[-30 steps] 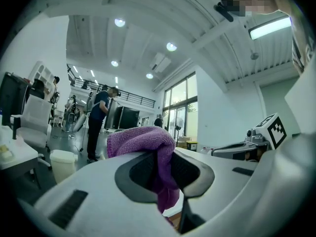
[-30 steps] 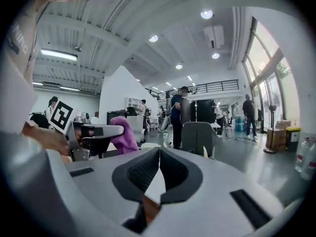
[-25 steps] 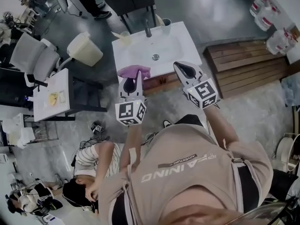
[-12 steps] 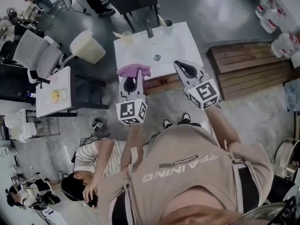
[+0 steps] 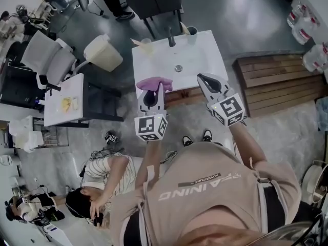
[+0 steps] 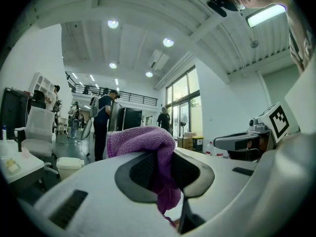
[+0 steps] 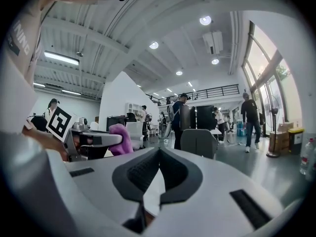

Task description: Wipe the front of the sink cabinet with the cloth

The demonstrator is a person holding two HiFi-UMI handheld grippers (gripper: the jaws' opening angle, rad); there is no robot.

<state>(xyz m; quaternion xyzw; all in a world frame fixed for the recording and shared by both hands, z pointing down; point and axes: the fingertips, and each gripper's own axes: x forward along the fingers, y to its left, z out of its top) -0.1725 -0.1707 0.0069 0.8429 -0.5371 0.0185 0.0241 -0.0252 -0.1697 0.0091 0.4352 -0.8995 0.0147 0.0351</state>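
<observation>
In the head view a white sink top (image 5: 197, 60) stands on a wooden cabinet, whose front (image 5: 182, 96) shows as a thin brown strip below the sink's near edge. My left gripper (image 5: 153, 90) hangs over that edge, shut on a purple cloth (image 5: 151, 83) that bunches out past the jaws. The left gripper view shows the cloth (image 6: 140, 138) pinched between the dark pads (image 6: 140, 174) of the left gripper (image 6: 165, 154). My right gripper (image 5: 204, 79) hovers over the sink's front right part, shut and empty. In the right gripper view its jaws (image 7: 159, 154) meet, with the cloth (image 7: 120, 138) off to the left.
A faucet (image 5: 170, 38) and a cup (image 5: 191, 32) stand at the sink's back. A cream bin (image 5: 103, 53) and a white side table (image 5: 56, 109) are to the left, a dark chair (image 5: 154, 1) behind, a wooden platform (image 5: 277, 78) to the right. A person (image 5: 100, 181) is on the floor, lower left.
The whole head view has shifted a little down and right. Both grippers keep their places over the sink's front edge, the left still holding the cloth.
</observation>
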